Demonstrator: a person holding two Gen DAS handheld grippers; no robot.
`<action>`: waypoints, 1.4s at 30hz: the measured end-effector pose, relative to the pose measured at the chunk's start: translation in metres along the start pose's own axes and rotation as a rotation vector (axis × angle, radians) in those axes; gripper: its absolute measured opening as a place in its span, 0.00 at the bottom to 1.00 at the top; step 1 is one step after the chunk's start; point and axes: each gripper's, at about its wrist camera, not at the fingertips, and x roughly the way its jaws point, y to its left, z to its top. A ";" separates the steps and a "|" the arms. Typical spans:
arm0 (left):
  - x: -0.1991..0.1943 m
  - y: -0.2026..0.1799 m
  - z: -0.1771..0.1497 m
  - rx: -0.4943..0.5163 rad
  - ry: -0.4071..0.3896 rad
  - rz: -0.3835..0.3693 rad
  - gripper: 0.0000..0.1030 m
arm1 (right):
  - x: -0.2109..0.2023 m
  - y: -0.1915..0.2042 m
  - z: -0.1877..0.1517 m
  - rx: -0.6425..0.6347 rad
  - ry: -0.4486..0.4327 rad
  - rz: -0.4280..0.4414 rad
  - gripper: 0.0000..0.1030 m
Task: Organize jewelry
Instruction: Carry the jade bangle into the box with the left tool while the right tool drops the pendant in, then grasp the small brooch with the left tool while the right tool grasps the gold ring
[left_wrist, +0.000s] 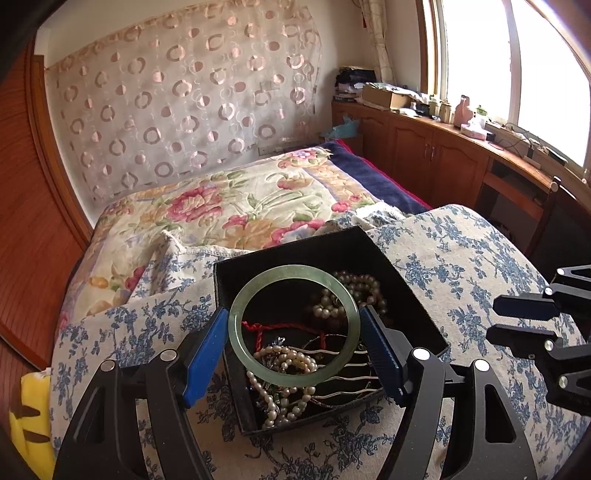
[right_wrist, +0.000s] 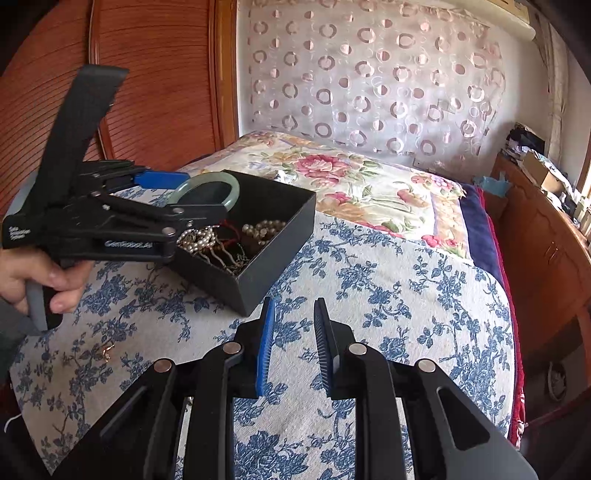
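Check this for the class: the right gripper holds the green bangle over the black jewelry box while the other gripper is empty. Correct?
Wrong hand: the left gripper holds the green bangle over the black jewelry box; the right gripper is empty. The left wrist view shows it.

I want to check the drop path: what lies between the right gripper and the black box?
Only bare blue-flowered cloth lies between the right gripper and the black box, as the right wrist view shows.

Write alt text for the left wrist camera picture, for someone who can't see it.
The left gripper clamps a pale green bangle between its blue pads, above an open black box of pearl strands and a red cord. The box sits on a blue floral cloth on a bed; the right gripper shows at the right edge.
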 end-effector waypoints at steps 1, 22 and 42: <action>0.001 0.000 0.000 -0.003 0.002 0.002 0.67 | -0.001 0.001 -0.001 -0.001 -0.001 0.002 0.23; -0.055 -0.006 -0.039 0.018 -0.029 -0.056 0.82 | 0.002 0.037 -0.038 -0.002 0.052 0.092 0.36; -0.072 -0.005 -0.119 0.003 0.103 -0.123 0.82 | 0.012 0.065 -0.055 -0.095 0.111 0.098 0.22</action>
